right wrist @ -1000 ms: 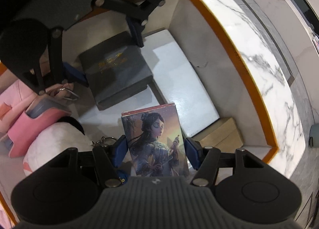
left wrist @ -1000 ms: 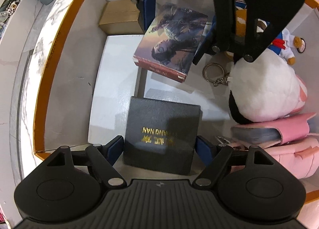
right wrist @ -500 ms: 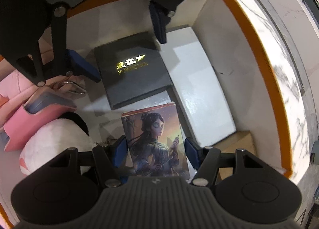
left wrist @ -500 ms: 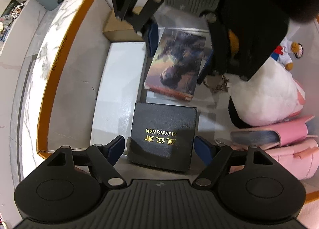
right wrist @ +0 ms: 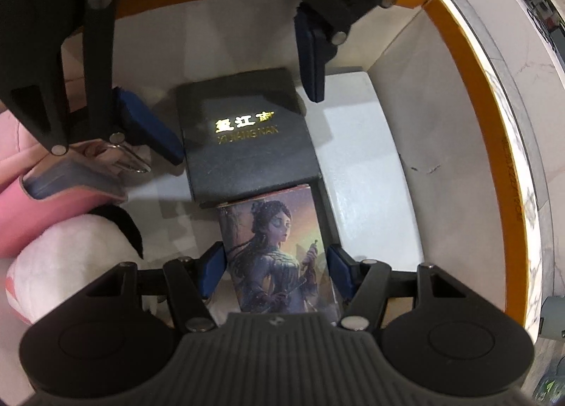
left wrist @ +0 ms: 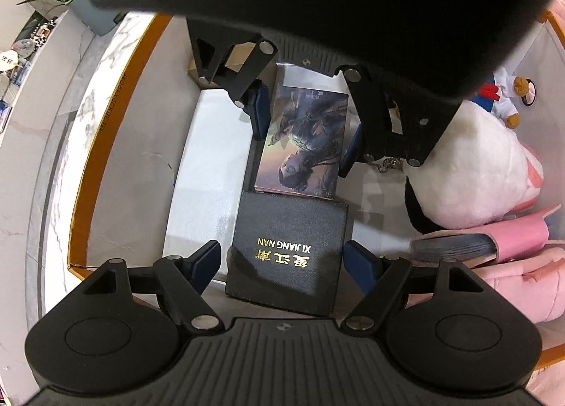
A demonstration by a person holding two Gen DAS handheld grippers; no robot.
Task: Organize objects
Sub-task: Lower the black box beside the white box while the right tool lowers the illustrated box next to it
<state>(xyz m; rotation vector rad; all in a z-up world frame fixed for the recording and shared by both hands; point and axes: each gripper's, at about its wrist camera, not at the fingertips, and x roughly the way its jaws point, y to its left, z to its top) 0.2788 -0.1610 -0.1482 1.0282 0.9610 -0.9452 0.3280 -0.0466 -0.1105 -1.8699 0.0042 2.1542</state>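
Observation:
An illustrated box (right wrist: 275, 229) showing a woman's portrait sits between the pads of my right gripper (right wrist: 275, 257), which is shut on its long sides. From the left wrist view the same illustrated box (left wrist: 303, 141) lies low inside the orange-rimmed bin (left wrist: 106, 116), its near end against a black box (left wrist: 289, 229) with gold lettering. That black box (right wrist: 247, 134) rests flat on the bin floor. My left gripper (left wrist: 282, 254) straddles it, open, with a small gap at each pad.
A flat white box (left wrist: 212, 165) lies left of both boxes, with a tan box (left wrist: 192, 70) behind it. A white plush penguin (left wrist: 466, 165), a keyring (left wrist: 388, 162), a pink wallet (left wrist: 512, 240) and a small bear figure (left wrist: 505, 98) fill the right side.
My right gripper has rolled and come closer with the illustrated box, which was tilted and apart and now lines up end to end with the black box. The left gripper has stayed put.

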